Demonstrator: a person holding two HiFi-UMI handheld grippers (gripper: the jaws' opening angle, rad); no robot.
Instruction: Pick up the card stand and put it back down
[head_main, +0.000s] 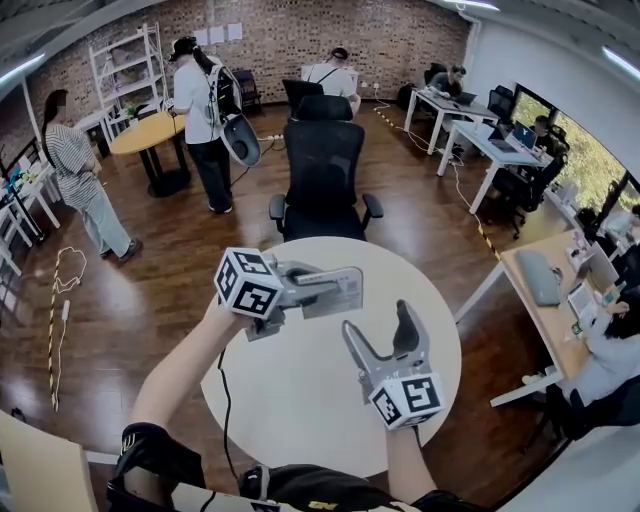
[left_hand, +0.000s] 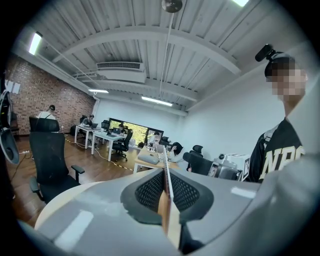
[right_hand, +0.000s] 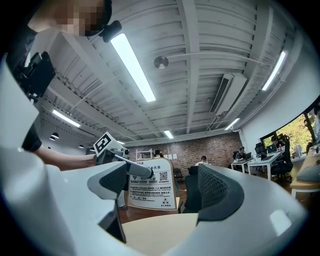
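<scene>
Card stand (head_main: 342, 294) hangs above the round white surface (head_main: 300, 400), its card pinched between the left gripper's (head_main: 315, 286) fingers. The right gripper (head_main: 382, 335) hovers near it with fingers spread on nothing. The surface's rim lies well outside both grippers. A black office chair (head_main: 322, 170) stands at the far edge.

Left gripper (head_main: 322, 285) clamped shut, right gripper (head_main: 380, 330) tilted upward (jaws wide apart).
</scene>
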